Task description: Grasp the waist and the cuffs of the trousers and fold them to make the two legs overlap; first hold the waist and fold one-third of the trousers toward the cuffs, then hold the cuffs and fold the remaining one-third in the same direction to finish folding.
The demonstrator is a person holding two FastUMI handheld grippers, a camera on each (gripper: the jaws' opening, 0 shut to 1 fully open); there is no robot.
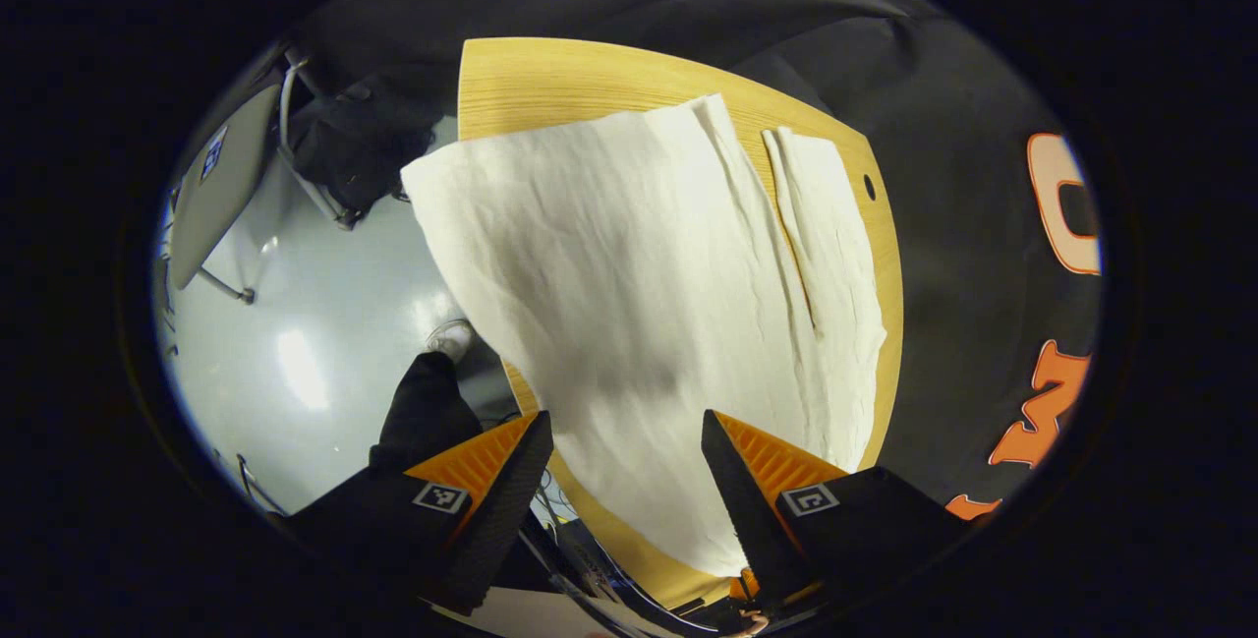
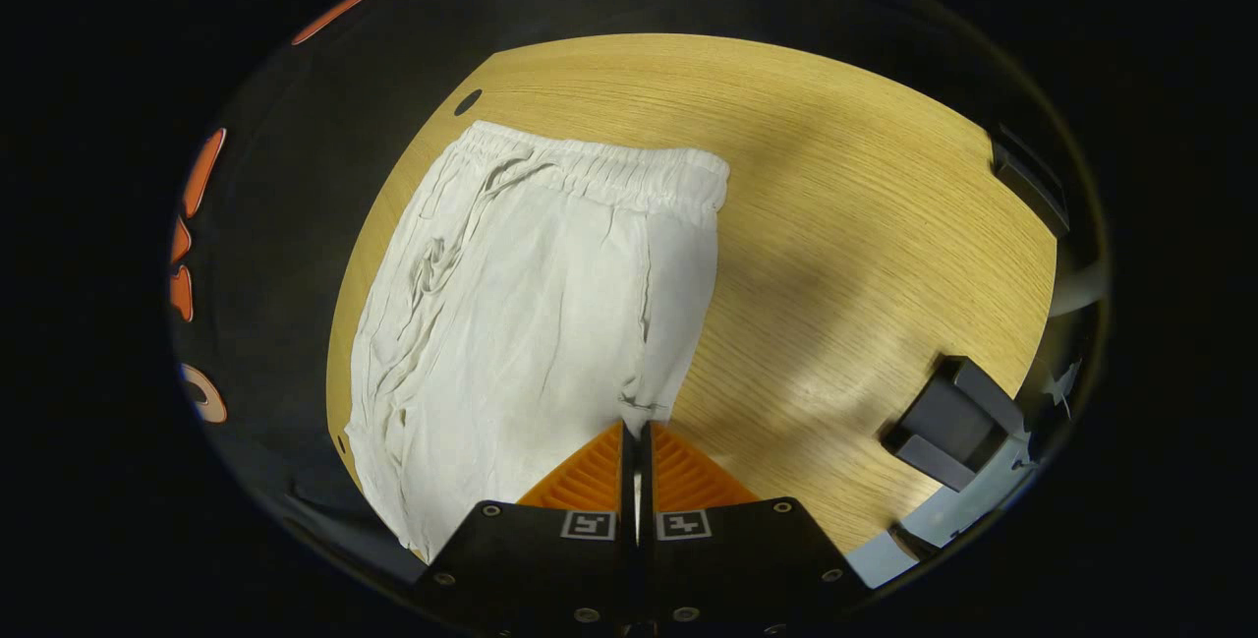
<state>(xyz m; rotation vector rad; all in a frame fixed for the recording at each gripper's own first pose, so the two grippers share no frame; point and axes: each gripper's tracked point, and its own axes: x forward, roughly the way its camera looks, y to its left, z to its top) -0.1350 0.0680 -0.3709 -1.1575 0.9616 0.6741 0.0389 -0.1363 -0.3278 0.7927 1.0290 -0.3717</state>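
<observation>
White trousers point(image 1: 629, 274) lie on the wooden table point(image 1: 550, 78). In the left gripper view the wide leg runs away from me, its left part hanging past the table edge, and a narrower leg point(image 1: 826, 225) lies beside it on the right. My left gripper point(image 1: 626, 422) is open, a finger on each side of the cloth's near end, just above it. In the right gripper view the elastic waist point(image 2: 590, 166) lies at the far end. My right gripper point(image 2: 636, 430) is shut, with the trousers' point(image 2: 511, 304) right edge pinched and puckered at its tips.
A dark block-shaped object point(image 2: 951, 420) sits near the table's right edge point(image 2: 1022, 255). A small hole point(image 1: 869, 188) marks the tabletop. Beyond the table's left edge are grey floor point(image 1: 295, 323), a folding chair point(image 1: 221, 186) and a person's leg and shoe point(image 1: 450, 335).
</observation>
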